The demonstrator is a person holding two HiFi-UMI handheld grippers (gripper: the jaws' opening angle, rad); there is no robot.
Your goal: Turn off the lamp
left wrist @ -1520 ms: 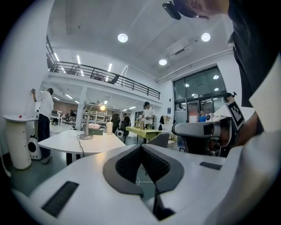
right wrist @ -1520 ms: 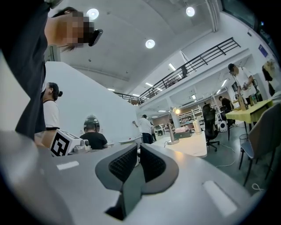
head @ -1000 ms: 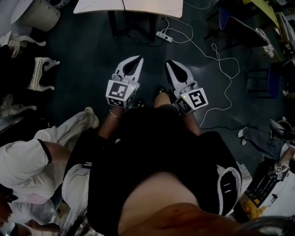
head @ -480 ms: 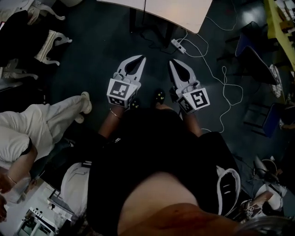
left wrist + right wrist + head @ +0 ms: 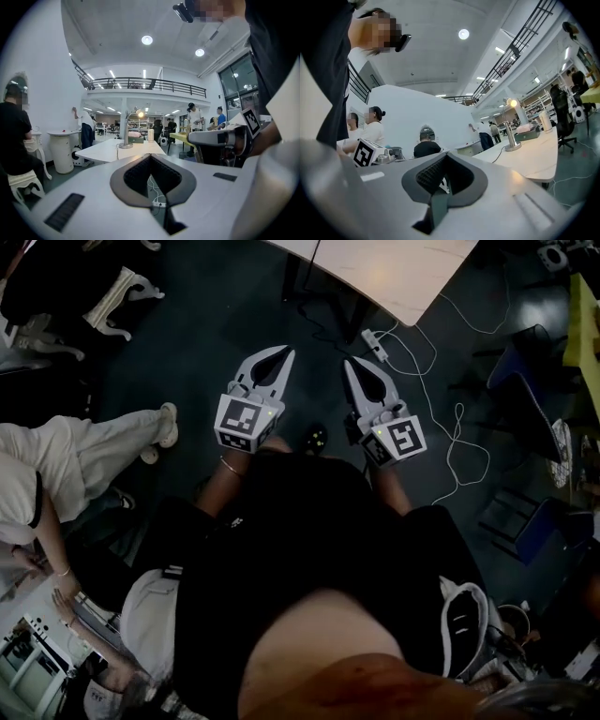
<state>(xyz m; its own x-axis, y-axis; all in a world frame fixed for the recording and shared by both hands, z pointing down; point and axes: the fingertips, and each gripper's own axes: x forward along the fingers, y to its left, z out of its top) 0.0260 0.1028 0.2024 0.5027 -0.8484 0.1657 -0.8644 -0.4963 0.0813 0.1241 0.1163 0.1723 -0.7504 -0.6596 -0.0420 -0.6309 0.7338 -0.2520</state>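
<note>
The lamp (image 5: 125, 133) stands on a white table (image 5: 108, 151) some way ahead in the left gripper view, its bulb (image 5: 140, 114) lit. It also shows in the right gripper view, where the lamp (image 5: 509, 127) stands at the right with its head (image 5: 513, 103) glowing. The head view shows only the table's corner (image 5: 403, 282), not the lamp. My left gripper (image 5: 284, 354) and right gripper (image 5: 349, 363) are held side by side over the dark floor, short of the table. Both are shut with nothing between the jaws, as seen in the left gripper (image 5: 151, 157) and right gripper (image 5: 445, 154) views.
A power strip (image 5: 375, 341) and white cables (image 5: 450, 442) lie on the floor under the table's edge. A seated person in light trousers (image 5: 84, 460) is at the left, white chairs (image 5: 117, 296) behind. Blue chairs (image 5: 525, 399) stand right. A round pedestal table (image 5: 63, 146) is far left.
The head view has swung: the table has slid right, the floor and seated person shifted. Both grippers stay shut and side by side, a little nearer the table's corner.
</note>
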